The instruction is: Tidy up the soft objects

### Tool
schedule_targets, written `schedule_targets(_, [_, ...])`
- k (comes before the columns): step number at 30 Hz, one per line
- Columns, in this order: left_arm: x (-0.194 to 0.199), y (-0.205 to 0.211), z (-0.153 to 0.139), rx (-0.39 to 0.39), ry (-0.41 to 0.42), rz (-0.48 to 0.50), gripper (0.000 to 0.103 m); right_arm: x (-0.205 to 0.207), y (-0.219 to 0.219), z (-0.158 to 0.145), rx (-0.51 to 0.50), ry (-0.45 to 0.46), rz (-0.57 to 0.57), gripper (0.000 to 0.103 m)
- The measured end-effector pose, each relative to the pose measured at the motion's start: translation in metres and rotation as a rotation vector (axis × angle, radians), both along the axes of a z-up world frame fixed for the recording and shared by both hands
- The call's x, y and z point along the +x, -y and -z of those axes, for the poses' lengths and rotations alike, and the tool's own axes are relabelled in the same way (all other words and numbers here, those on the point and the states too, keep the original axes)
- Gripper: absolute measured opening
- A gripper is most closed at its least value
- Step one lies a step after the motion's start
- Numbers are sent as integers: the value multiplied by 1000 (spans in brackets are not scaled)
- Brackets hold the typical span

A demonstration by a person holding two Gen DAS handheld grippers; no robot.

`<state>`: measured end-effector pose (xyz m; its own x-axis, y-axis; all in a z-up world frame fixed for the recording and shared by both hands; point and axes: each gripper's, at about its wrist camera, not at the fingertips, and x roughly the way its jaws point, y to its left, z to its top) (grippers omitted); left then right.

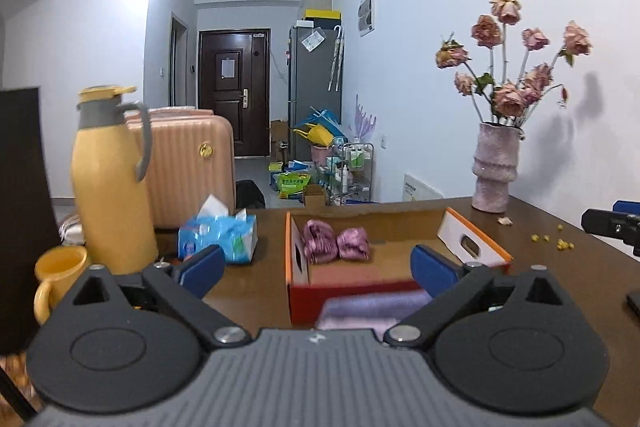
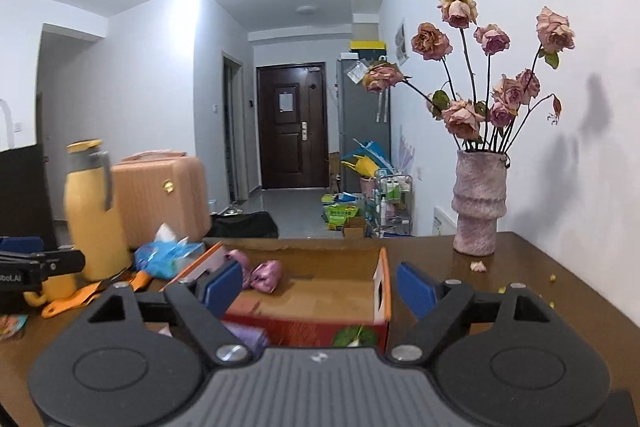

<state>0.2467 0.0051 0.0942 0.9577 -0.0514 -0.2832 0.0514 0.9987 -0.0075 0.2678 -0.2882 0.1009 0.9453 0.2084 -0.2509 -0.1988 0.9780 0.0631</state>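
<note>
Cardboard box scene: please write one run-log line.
left gripper: open, empty | right gripper: open, empty | cardboard box: pink bundles, purple cloth inside

Cardboard box [image 1: 400, 227]; glossy wood table [image 1: 560, 267]; satin-looking rolls [image 1: 336, 246].

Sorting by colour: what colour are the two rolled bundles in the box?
Shiny pinkish-purple; the rolled bundles in the box show best in the left wrist view.

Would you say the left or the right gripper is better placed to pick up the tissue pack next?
Probably the left gripper: it is open and empty, with the tissue pack just beyond its near finger. The right gripper, also open, faces the box instead.
</note>
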Motion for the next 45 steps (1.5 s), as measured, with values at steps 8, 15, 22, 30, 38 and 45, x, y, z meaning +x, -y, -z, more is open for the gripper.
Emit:
schedule_targets(8, [-92, -15, 42, -42, -13, 13, 103, -108, -12, 48, -4, -3, -39, 88])
schedule_targets(15, [-131, -24, 69, -79, -93, -8, 103, -159, -10, 76, -38, -50, -23, 88])
schedule_targets(22, [-109, -11, 77, -85, -118, 51, 103, -138, -5, 93, 32, -90, -8, 88])
schedule_targets(30, [-33, 42, 98, -101, -249, 168, 103, -58, 17, 109, 134, -179, 13, 85])
schedule_targets(38, [40, 85, 115, -268, -392, 192, 103, 30, 39, 119, 237, -244, 5, 62])
schedule_targets(45, [54, 91, 125, -335, -452, 227, 102, 66, 43, 139, 360, -350, -74, 30])
